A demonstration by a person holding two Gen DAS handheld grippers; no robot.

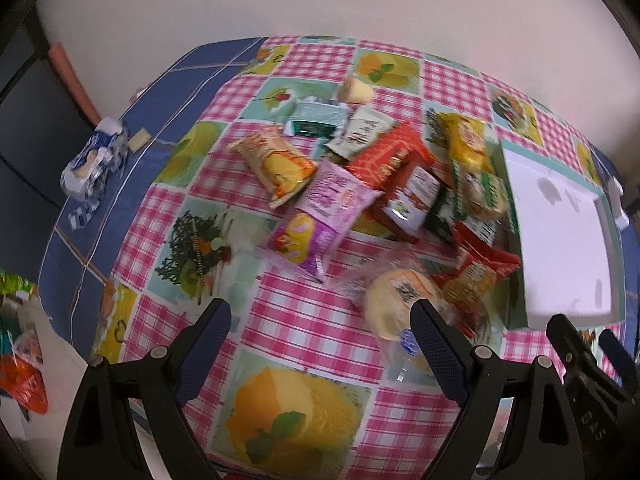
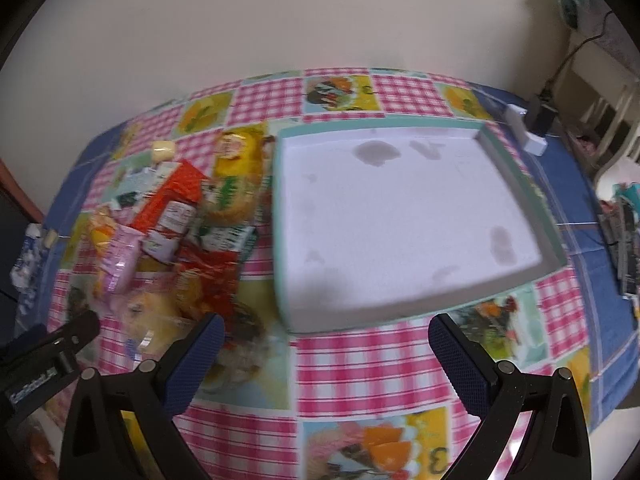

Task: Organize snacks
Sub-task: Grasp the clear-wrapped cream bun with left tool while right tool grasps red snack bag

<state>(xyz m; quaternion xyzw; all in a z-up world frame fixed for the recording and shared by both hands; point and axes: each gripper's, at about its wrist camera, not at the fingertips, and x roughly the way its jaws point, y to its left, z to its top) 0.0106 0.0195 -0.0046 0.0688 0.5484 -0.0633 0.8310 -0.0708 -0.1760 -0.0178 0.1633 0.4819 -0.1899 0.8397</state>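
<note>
Job looks barely started: the snacks sit in one messy pile (image 1: 384, 184) on the checked cloth (image 1: 304, 320), and the white tray (image 2: 400, 216) w/ the green rim has nothing in it, only some grey marks. In the left wrist view the tray is just right of the pile; in the right wrist view the pile is left of the tray, touching its near-left side or v. close.

Best next step, I think: take one pack at a time, from the edge of the pile, not the middle. The round pale bun in clear wrap (image 1: 400, 300) is nearest the left gripper (image 1: 320, 344), so it's a good first pick. Wrap is thin and slippy, so pinch the bun itself, not the loose plastic, and squeeze soft so it doesn't squash. Lift it up before going sideways so other packs don't get dragged along. Put packs flat in a far corner of the tray first, in rows, so there's room for the rest.

Left gripper hangs over the near part of the cloth, tipped down, fingers wide apart, nothing between them; its right finger (image 1: 436, 356) is in front of the bun.

Right gripper (image 2: 326, 360) hangs just near the tray's front rim, also tipped down, fingers wide apart, holding nothing. Both pics are a bit blurry
</note>
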